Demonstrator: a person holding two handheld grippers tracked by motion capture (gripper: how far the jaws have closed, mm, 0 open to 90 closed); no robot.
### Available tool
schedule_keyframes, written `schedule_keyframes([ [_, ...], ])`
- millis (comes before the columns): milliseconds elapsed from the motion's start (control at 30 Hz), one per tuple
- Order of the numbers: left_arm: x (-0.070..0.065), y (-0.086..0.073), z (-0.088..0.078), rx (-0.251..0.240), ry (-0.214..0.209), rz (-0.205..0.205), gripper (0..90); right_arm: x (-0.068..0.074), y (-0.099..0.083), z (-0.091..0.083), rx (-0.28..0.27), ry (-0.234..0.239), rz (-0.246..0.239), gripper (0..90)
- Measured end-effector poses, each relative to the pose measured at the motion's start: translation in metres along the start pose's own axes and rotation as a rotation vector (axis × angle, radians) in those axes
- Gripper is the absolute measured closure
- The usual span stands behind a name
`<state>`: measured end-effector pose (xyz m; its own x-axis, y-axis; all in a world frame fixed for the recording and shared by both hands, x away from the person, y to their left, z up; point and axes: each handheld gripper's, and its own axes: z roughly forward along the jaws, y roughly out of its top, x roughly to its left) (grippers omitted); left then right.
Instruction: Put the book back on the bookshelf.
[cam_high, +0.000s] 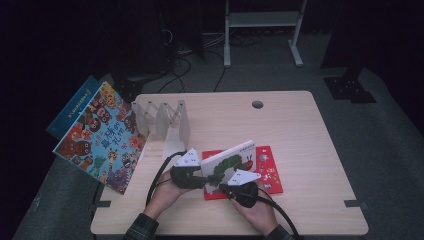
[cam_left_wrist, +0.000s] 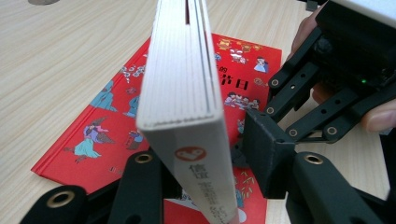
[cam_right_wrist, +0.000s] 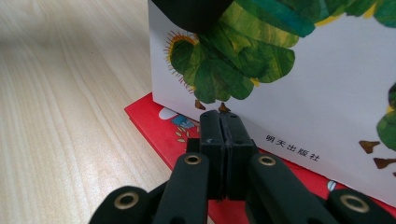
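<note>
A white picture book (cam_high: 231, 159) with a green caterpillar on its cover stands tilted on its long edge on a red book (cam_high: 272, 176) that lies flat on the table. In the left gripper view the white book's spine end (cam_left_wrist: 182, 88) sits between the jaws of my left gripper (cam_left_wrist: 205, 154). The left jaw is hidden behind the book, and a thin dark gap shows between the right pad (cam_left_wrist: 266, 149) and the cover. My right gripper (cam_right_wrist: 219, 126) is shut with nothing in it. Its tips touch the lower edge of the white cover (cam_right_wrist: 303, 102) just above the red book (cam_right_wrist: 152, 123).
A clear zigzag book rack (cam_high: 165, 117) stands at the table's back left. A large colourful book (cam_high: 100, 137) leans off the left edge, with a blue book (cam_high: 70, 107) behind it. A cable hole (cam_high: 257, 104) lies far back. Bare wood (cam_high: 320, 150) stretches to the right.
</note>
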<state>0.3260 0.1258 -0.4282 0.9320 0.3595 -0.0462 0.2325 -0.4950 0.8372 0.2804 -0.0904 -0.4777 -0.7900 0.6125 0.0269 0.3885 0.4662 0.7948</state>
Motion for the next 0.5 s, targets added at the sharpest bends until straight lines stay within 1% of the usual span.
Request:
schedule_keyframes([
  [100, 0.0001, -0.001, 0.0007, -0.005, 0.005, -0.002, 64.4, -0.0001, -0.0003, -0.0003, 0.0, -0.001, -0.005, 87.2],
  [167, 0.0001, -0.0013, 0.0012, -0.005, 0.011, 0.001, 64.9, -0.0002, -0.0004, -0.0003, 0.0, -0.001, -0.006, 87.0],
  [200, 0.0001, -0.0016, 0.0018, -0.01, 0.009, -0.002, 68.0, -0.0003, -0.0007, -0.0004, -0.003, -0.001, -0.008, 86.8],
  [300, -0.0004, -0.0014, 0.0019, -0.008, 0.006, -0.002, 69.0, -0.0003, -0.0009, -0.0006, -0.004, -0.001, -0.008, 86.2],
  [367, -0.0015, -0.0007, 0.0016, -0.011, -0.002, -0.001, 71.8, -0.0005, -0.001, -0.0007, -0.006, -0.005, -0.015, 84.3],
  [433, -0.0047, 0.0011, 0.0024, 0.0, 0.012, 0.02, 74.4, -0.0007, -0.001, -0.0013, -0.002, -0.004, -0.002, 83.0],
  [467, -0.0057, 0.0017, 0.0029, 0.003, 0.018, 0.023, 74.5, -0.0009, -0.001, -0.0017, 0.0, -0.007, -0.002, 82.1],
  [500, -0.0056, 0.0018, 0.003, 0.002, 0.019, 0.018, 74.6, -0.0022, -0.0015, -0.0027, 0.003, -0.012, -0.011, 81.0],
])
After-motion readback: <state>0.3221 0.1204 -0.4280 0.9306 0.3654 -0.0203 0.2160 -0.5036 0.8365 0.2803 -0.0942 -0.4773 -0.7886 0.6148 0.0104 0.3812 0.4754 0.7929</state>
